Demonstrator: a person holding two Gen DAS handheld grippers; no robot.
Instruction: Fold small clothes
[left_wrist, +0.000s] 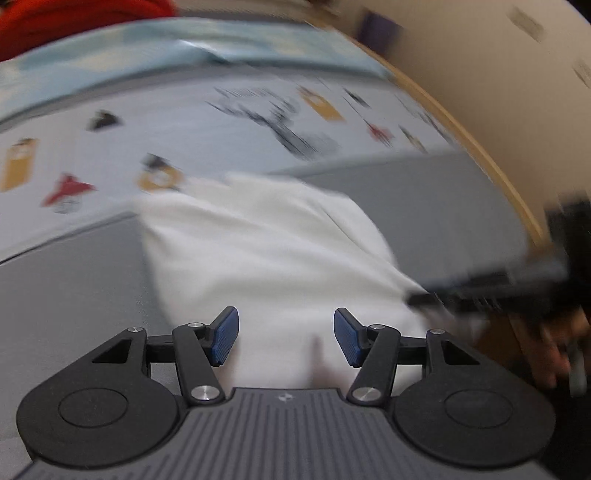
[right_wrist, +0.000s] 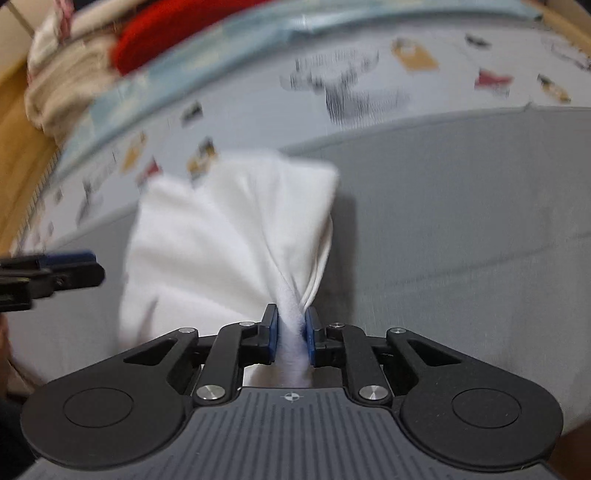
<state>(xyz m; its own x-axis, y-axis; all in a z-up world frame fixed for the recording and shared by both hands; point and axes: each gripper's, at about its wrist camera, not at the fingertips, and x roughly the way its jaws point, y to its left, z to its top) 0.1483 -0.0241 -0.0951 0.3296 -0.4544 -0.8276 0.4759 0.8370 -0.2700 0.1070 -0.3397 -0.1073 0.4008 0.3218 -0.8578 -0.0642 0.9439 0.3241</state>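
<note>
A small white garment (left_wrist: 266, 258) lies on the grey mat (left_wrist: 74, 288), partly over a printed sheet. My left gripper (left_wrist: 286, 338) hovers above its near edge, its blue pads (left_wrist: 225, 339) wide apart and touching no cloth. In the right wrist view the same white garment (right_wrist: 229, 236) is bunched into a twist at its near corner, and my right gripper (right_wrist: 291, 334) is shut on that twisted cloth. The right gripper appears blurred at the right edge of the left wrist view (left_wrist: 491, 284). The left gripper pokes in from the left of the right wrist view (right_wrist: 55, 271).
A pale printed sheet (right_wrist: 369, 74) with small coloured pictures covers the far half of the surface. A red cloth (right_wrist: 177, 29) and beige clothes (right_wrist: 62, 85) are piled at the far left. A wooden rim (left_wrist: 491, 162) runs along the right side. Grey mat (right_wrist: 461, 240) lies bare to the right.
</note>
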